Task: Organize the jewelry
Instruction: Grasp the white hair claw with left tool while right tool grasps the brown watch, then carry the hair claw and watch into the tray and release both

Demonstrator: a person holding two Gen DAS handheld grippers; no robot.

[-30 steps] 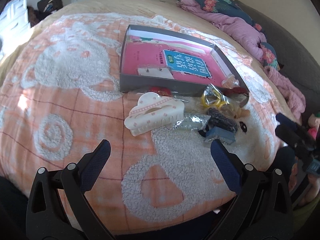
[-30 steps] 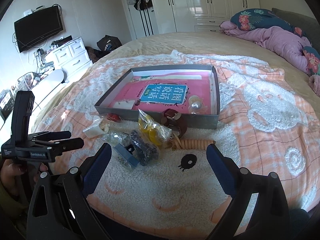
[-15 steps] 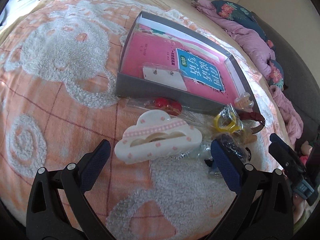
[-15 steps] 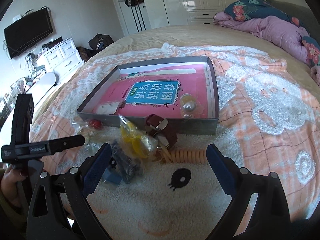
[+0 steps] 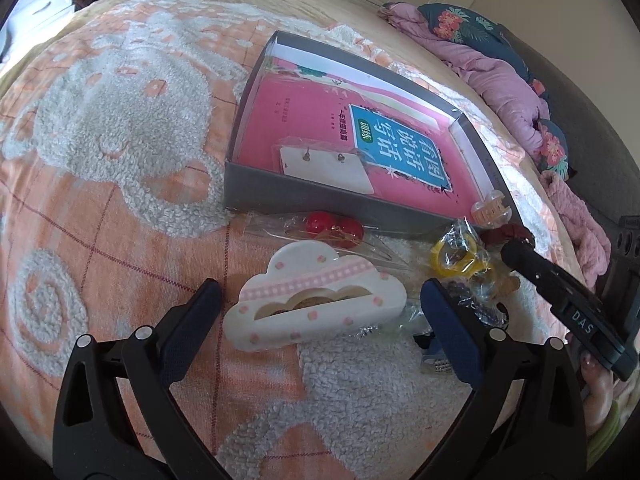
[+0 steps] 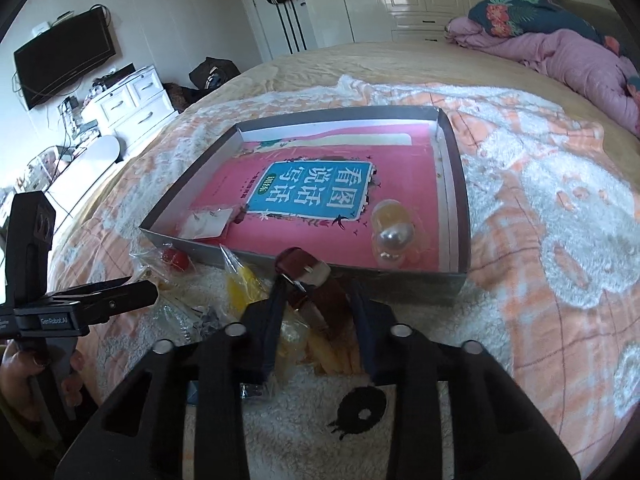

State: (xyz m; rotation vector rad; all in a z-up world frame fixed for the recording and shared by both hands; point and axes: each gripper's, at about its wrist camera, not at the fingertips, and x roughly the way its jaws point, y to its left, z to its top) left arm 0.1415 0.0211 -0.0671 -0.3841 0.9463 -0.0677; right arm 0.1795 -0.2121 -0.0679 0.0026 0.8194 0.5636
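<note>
Item: jewelry lot on bed point(image 5: 120, 240), near edge, spread just in front of the grey box point(image 5: 304, 194).

Left tongs point(image 5: 320, 312): we hold them wide apart, the jaws having just narrowed a little, either side of the cloud clip point(image 5: 316, 304). Neither pad touches it. The clip lies on the blanket with its long axis running across the gap, from one finger toward the other, slightly skewed; its right end sits closer to the right-hand finger. In our judgement the coming close meets the clip end to end, so the jaws need to be centred or the clip will slide.

Right tongs point(image 6: 316, 300): jaws have just been closing and now stand narrow, clamped on the brown strap point(image 6: 316, 300), whose buckle end points toward the box wall. The box lies just beyond it.

Nearby, untouched: red beads point(image 5: 334, 228) in a clear bag, yellow ring point(image 5: 456, 256) bagged, between the two tongs.

Already boxed: earring card point(image 5: 324, 168), pearl piece point(image 6: 394, 236).
</note>
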